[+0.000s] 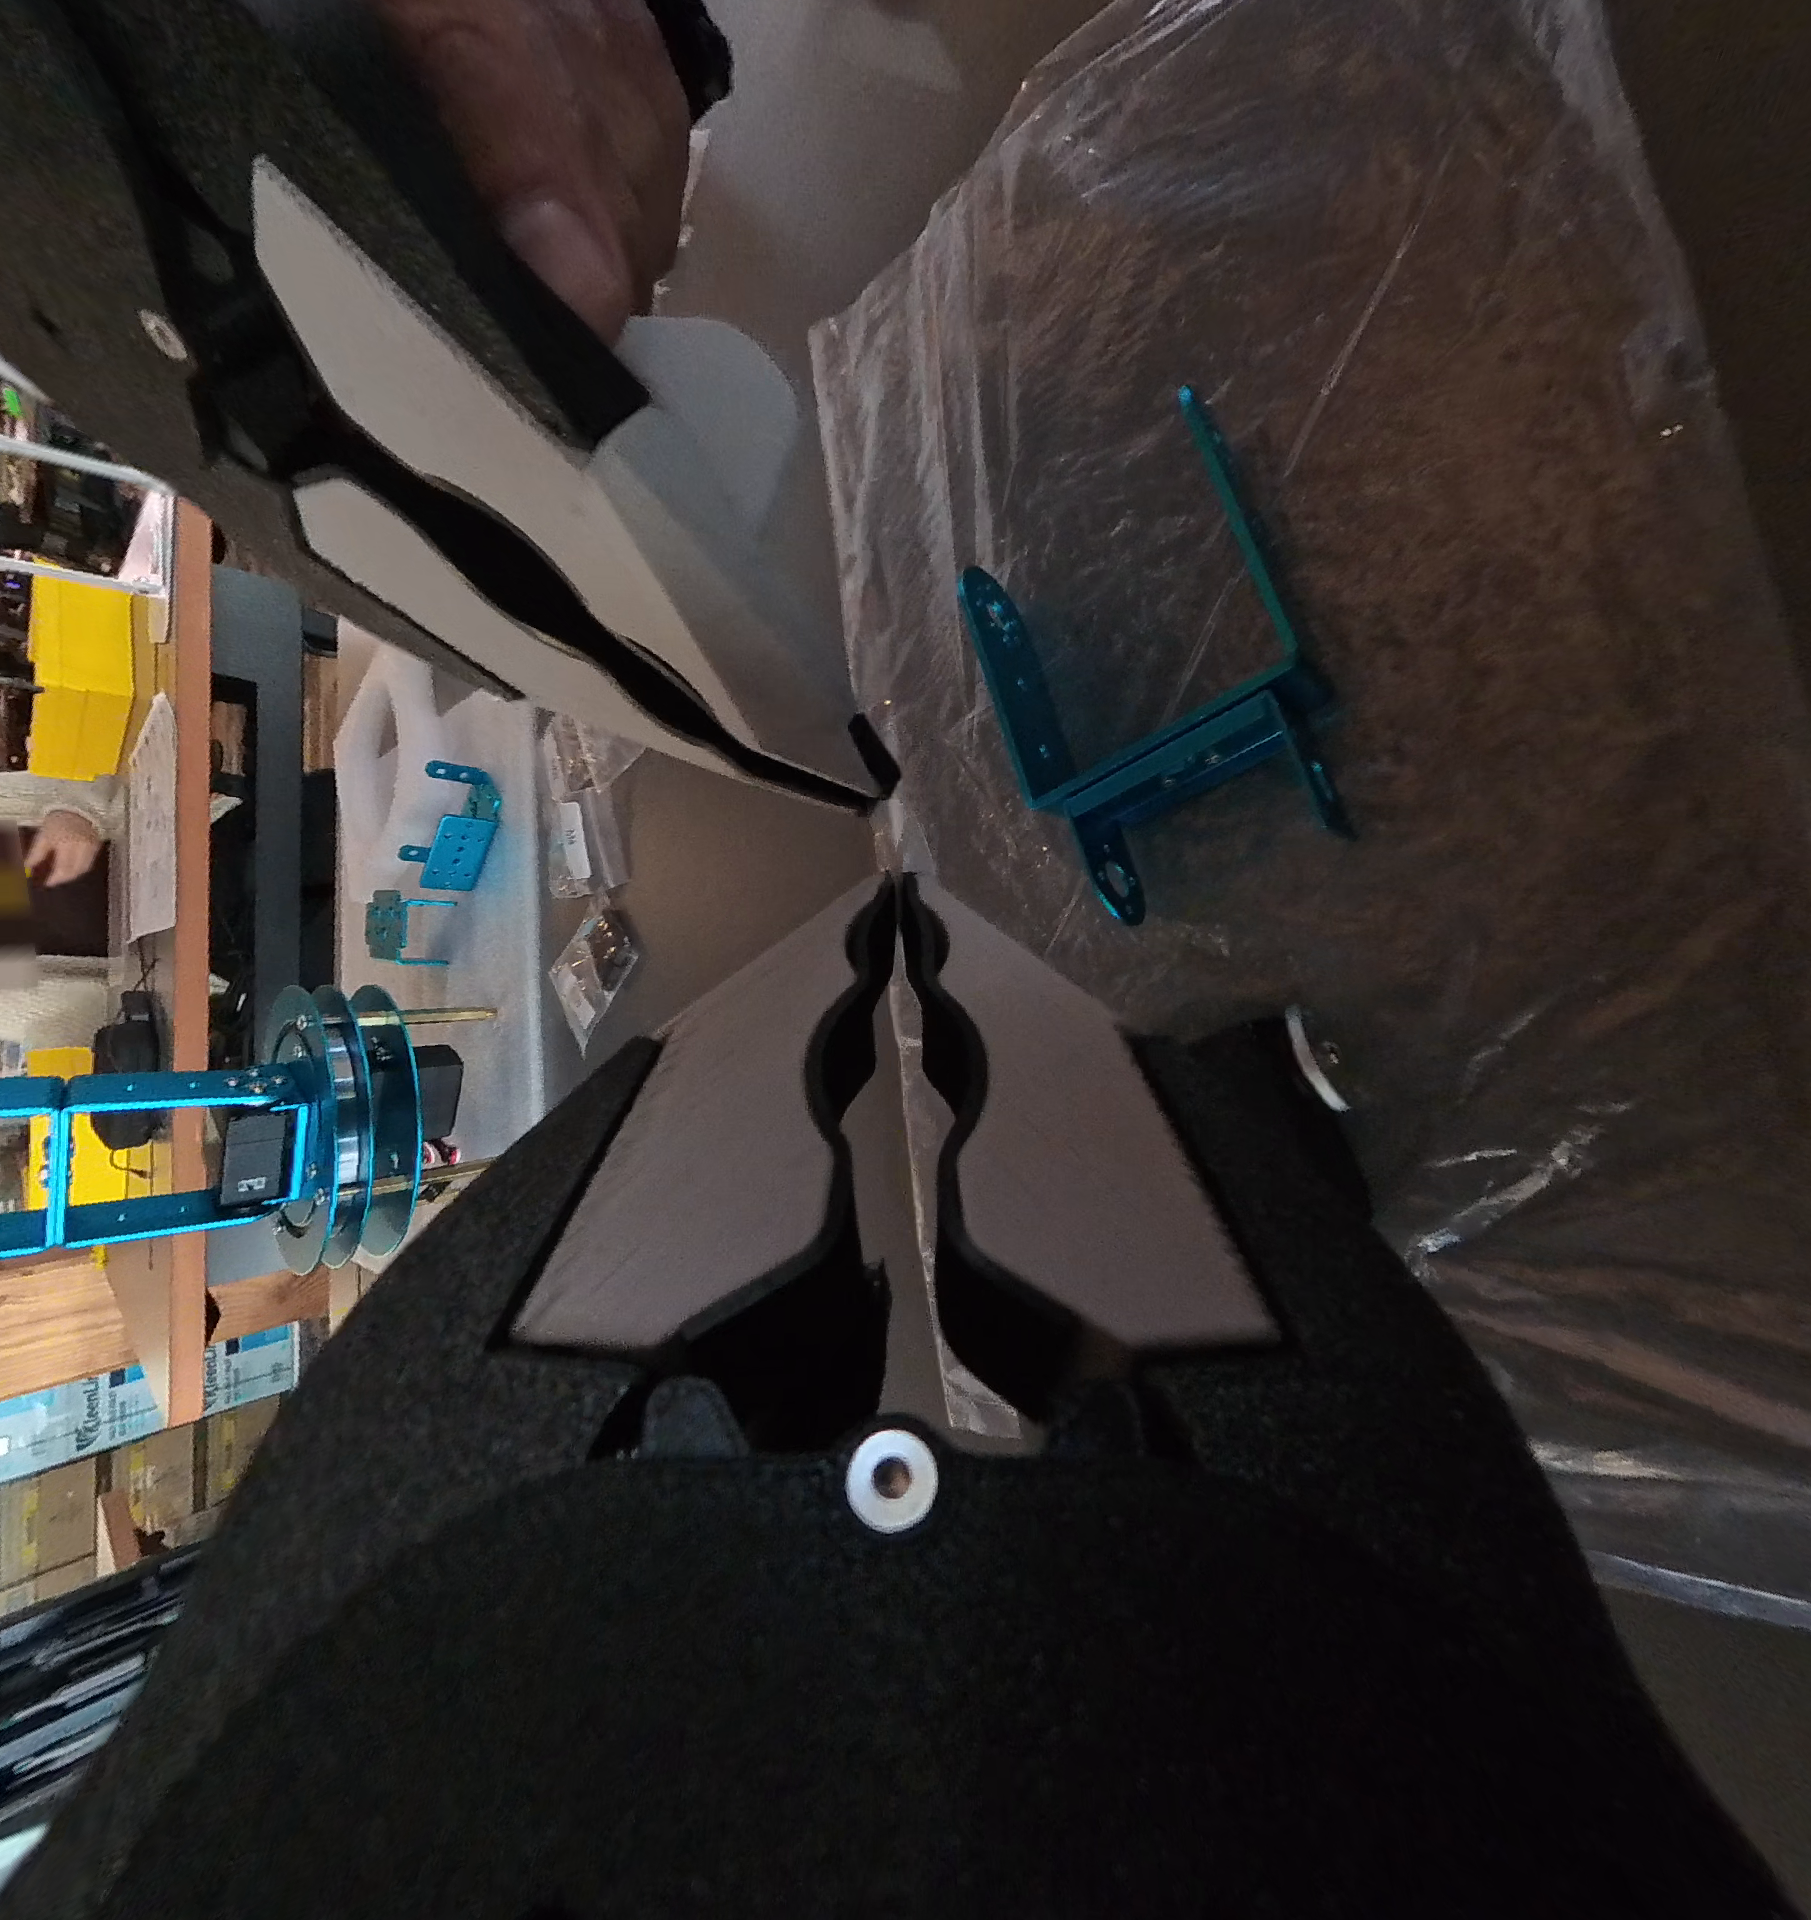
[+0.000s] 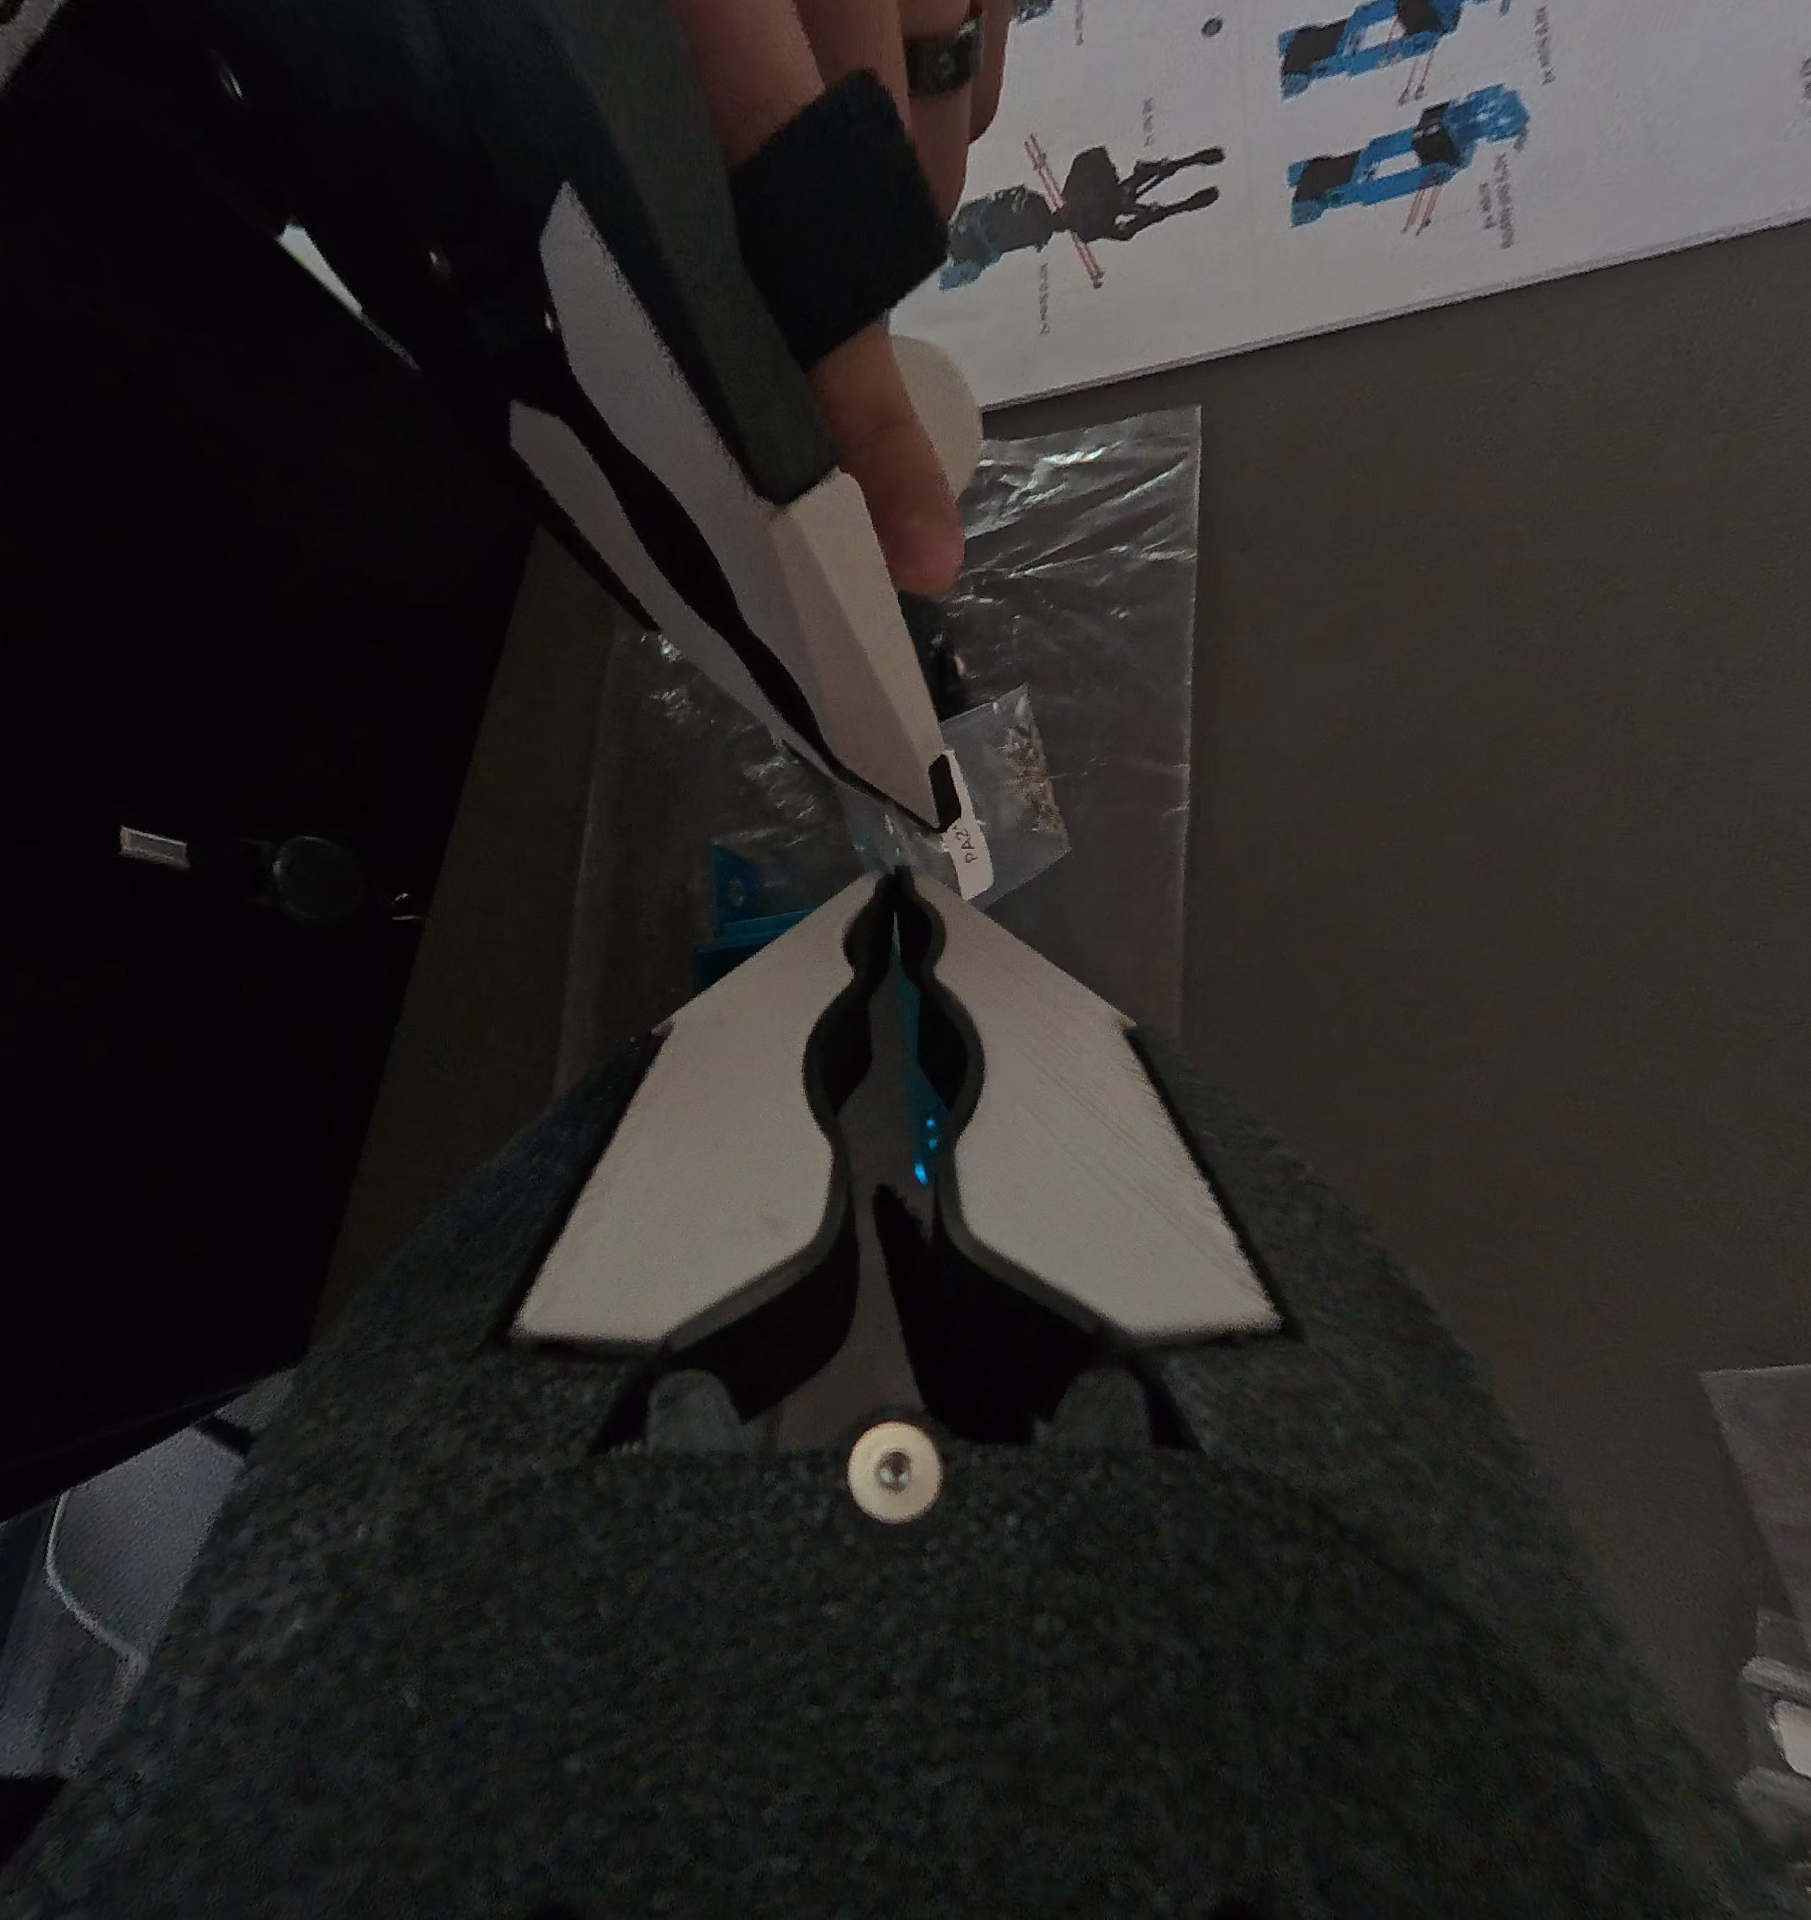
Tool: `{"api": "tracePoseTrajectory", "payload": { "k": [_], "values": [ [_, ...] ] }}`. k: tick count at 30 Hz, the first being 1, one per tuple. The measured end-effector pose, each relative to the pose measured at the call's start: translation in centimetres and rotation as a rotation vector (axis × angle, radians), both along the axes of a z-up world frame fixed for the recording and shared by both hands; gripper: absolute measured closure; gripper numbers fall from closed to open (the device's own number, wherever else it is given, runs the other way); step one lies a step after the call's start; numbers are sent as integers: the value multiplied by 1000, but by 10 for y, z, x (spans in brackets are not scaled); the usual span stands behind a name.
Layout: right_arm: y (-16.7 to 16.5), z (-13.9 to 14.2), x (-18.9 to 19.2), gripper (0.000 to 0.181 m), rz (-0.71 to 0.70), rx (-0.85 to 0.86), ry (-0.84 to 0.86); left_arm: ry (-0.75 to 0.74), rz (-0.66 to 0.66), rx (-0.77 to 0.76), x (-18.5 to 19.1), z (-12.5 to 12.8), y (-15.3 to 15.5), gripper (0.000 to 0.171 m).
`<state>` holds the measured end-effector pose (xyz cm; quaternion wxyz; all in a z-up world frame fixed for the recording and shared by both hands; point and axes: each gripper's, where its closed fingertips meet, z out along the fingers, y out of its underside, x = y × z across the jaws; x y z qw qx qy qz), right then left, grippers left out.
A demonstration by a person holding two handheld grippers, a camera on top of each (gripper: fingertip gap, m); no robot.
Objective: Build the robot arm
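A large clear plastic bag (image 1: 1296,520) holds a blue metal U-bracket (image 1: 1140,727). My left gripper (image 1: 896,883) is shut on the bag's edge, and a strip of plastic runs between its fingers. My right gripper (image 1: 875,784) comes in from the upper left, held by a hand, and pinches the same edge just beside it. In the right wrist view my right gripper (image 2: 896,883) is shut at the bag (image 2: 1088,540), with the blue bracket (image 2: 735,914) showing behind its fingers. The left gripper (image 2: 937,805) touches a small labelled bag of screws (image 2: 1015,790).
A blue metal arm assembly with round discs (image 1: 340,1122) stands at the left. Loose blue brackets (image 1: 454,842) lie on white foam beside small parts bags (image 1: 589,935). A printed instruction sheet (image 2: 1400,156) lies on the grey table (image 2: 1503,831). More bags (image 2: 1794,1558) lie lower right. Left and right tips are no more than a few centimetres apart.
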<state>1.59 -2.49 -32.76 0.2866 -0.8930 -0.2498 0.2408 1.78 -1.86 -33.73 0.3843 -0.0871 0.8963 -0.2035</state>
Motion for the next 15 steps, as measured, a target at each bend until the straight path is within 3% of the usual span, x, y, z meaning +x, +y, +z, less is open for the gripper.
{"api": "tracePoseTrajectory", "payload": {
  "k": [4, 6, 8, 12, 15],
  "values": [
    [5, 7, 5, 181, -58, 53, 63, 67, 165, -122, 7, 1, 11, 170],
    [10, 11, 10, 181, -117, 88, 108, 112, 280, -205, 11, 0, 24, 146],
    [15, 16, 19, 181, -202, 130, 154, 107, 406, -311, 18, 6, 44, 144],
    [24, 36, 45, 181, -431, 224, 343, 119, 631, -760, 24, 34, 69, 138],
    [26, 49, 57, 181, -578, 268, 534, 220, 559, -1191, 20, 62, 45, 145]
  ]
}}
